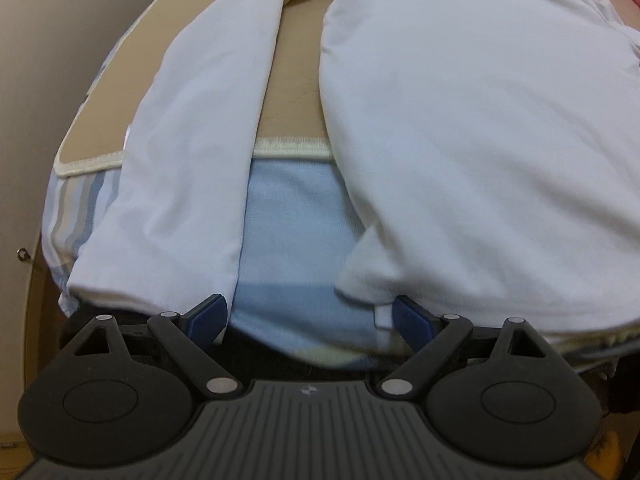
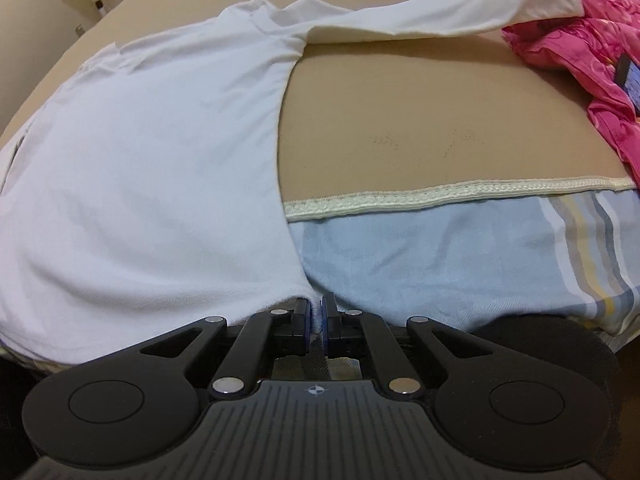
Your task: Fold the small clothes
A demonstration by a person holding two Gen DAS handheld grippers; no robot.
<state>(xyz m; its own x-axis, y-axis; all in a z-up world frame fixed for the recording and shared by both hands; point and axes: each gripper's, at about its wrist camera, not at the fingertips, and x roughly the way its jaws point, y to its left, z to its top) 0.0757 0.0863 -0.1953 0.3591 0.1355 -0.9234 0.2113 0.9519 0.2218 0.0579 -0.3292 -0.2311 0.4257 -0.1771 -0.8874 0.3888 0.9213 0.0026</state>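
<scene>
Shirt (image 2: 152, 168) hem corner pinched between nearly closed right tool (image 2: 316, 320) fingers. Left tool (image 1: 310, 318) spread wide, gripping nothing, fingertips at the white hem and sleeve (image 1: 180, 184) edge. Garment lies flat on tan mat (image 2: 420, 120) over blue striped sheet (image 2: 460, 248); pink cloth (image 2: 592, 48) beside.

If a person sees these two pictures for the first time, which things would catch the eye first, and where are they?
First comes the large white long-sleeved shirt, spread flat on the tan mat and filling the left half of the right wrist view. Next, the bright pink cloth bunched at the upper right corner. Then the grippers: the right gripper is pinched on the shirt's bottom hem corner, while the left gripper stands wide open between sleeve cuff and hem.
</scene>
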